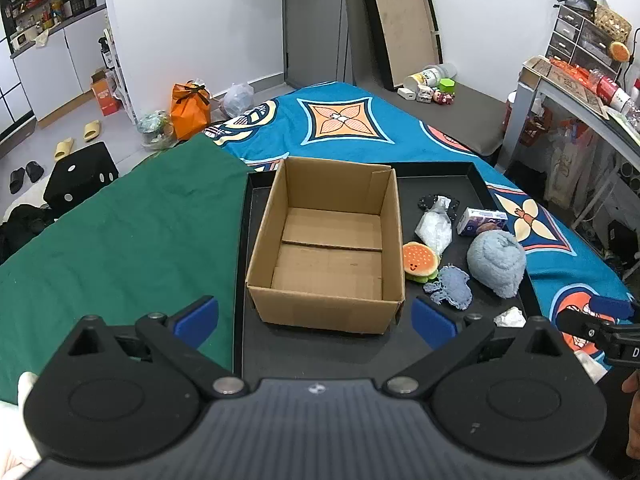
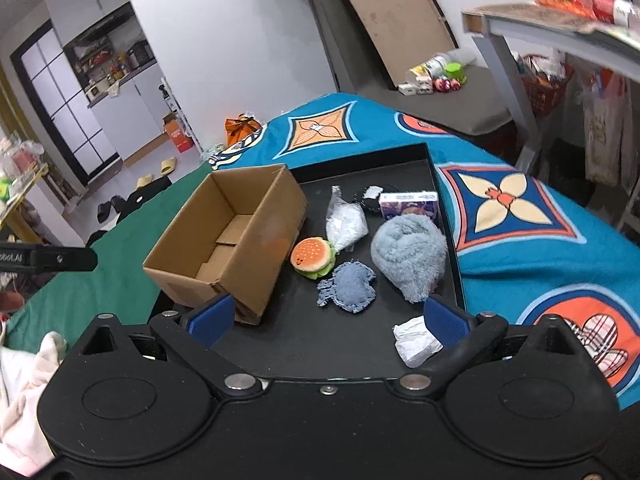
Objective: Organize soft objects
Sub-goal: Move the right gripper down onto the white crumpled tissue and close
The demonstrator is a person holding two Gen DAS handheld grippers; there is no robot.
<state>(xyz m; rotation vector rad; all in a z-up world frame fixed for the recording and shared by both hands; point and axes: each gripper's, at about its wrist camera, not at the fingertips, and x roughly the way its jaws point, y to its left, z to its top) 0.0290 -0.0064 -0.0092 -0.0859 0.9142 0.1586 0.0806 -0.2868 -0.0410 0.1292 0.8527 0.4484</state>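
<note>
Plush burger (image 2: pixel 313 257) between cardboard box (image 2: pixel 224 240) and fluffy blue bundle (image 2: pixel 410 256).

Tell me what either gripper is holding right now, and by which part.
Nothing is held. The left gripper and right gripper are both open and empty above the black tray.

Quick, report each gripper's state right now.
Left gripper: open, holding nothing, hovering before the empty brown cardboard box.
Right gripper: open, holding nothing, above the black tray near the crumpled white paper.
</note>
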